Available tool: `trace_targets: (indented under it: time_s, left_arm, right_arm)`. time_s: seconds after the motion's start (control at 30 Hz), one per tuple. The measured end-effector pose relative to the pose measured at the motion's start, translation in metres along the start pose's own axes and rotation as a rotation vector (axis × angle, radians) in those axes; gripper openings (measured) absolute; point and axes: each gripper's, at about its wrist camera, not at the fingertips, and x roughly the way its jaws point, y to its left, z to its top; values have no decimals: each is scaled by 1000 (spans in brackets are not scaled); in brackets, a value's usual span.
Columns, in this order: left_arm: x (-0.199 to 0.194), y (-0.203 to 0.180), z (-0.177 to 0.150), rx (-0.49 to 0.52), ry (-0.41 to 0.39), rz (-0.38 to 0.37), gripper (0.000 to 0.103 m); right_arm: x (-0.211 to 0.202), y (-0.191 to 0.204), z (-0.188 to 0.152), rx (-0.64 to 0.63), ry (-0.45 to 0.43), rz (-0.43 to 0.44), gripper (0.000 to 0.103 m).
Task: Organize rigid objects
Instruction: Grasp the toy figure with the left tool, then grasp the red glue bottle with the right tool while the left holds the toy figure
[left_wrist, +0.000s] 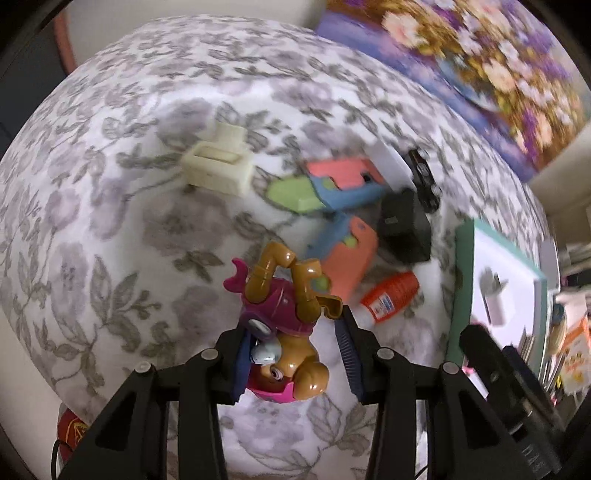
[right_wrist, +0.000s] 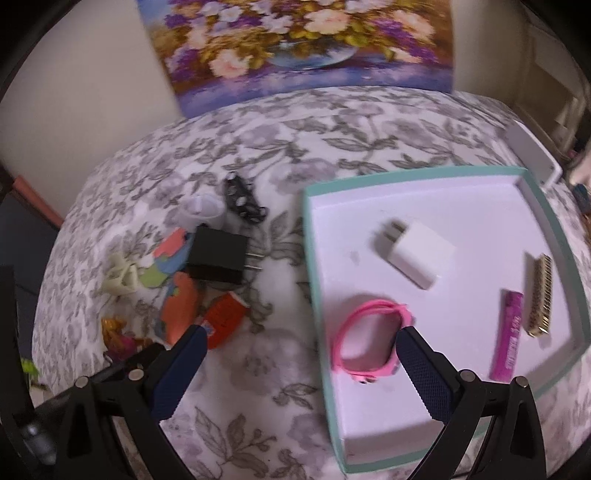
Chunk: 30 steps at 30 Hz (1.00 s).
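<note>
While four items — a white charger (right_wrist: 415, 258), pink band (right_wrist: 369, 338), purple tube (right_wrist: 508, 336) and gold comb (right_wrist: 540, 295) — are already laid in the teal-rimmed tray (right_wrist: 554, 236) at the right, a toy dog (left_wrist: 284, 325) is held clamped in the left tool (left_wrist: 291, 354) above the floral-clothed table (right_wrist: 258, 369). Left of the tray a pile remains to be sorted — black adapter (right_wrist: 218, 254), orange bottle (right_wrist: 223, 319), coloured pieces (left_wrist: 343, 184), cream box (left_wrist: 218, 166) — and the right tool (right_wrist: 299, 373) is seen spread wide, holding nothing.

Both wrist views overlook the same tray (right_wrist: 546, 221)
</note>
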Motion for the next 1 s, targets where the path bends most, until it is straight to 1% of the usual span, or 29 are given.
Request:
trace_targets:
  time_s: [0.07, 0.23, 0.37, 0.5, 0.6, 0.7, 0.77, 0.87, 1.0]
  left_arm:
    - [-1, 8, -2, -27, -5, 2, 44]
    - [2, 21, -3, -71, 14, 14, 44]
    - [4, 31, -3, -112, 12, 26, 44]
    - [8, 36, -2, -154, 11, 29, 44]
    - [11, 37, -2, -163, 23, 23, 44]
    - [11, 39, -4, -164, 34, 15, 44]
    - [11, 40, -4, -172, 33, 15, 44]
    - [8, 45, -5, -186, 28, 15, 44]
    - [7, 50, -6, -204, 31, 13, 44]
  right_arm:
    - [2, 6, 0, -27, 4, 20, 103]
    - [18, 20, -3, -99, 58, 69, 103]
    - [23, 28, -5, -159, 58, 57, 103]
    - [29, 34, -6, -217, 73, 63, 103]
    - [34, 39, -8, -254, 87, 61, 103]
    - [37, 44, -8, -290, 88, 36, 103]
    - [33, 46, -8, -308, 70, 28, 103]
    - [23, 54, -6, -335, 30, 47, 103]
    - [31, 62, -11, -381, 66, 49, 103]
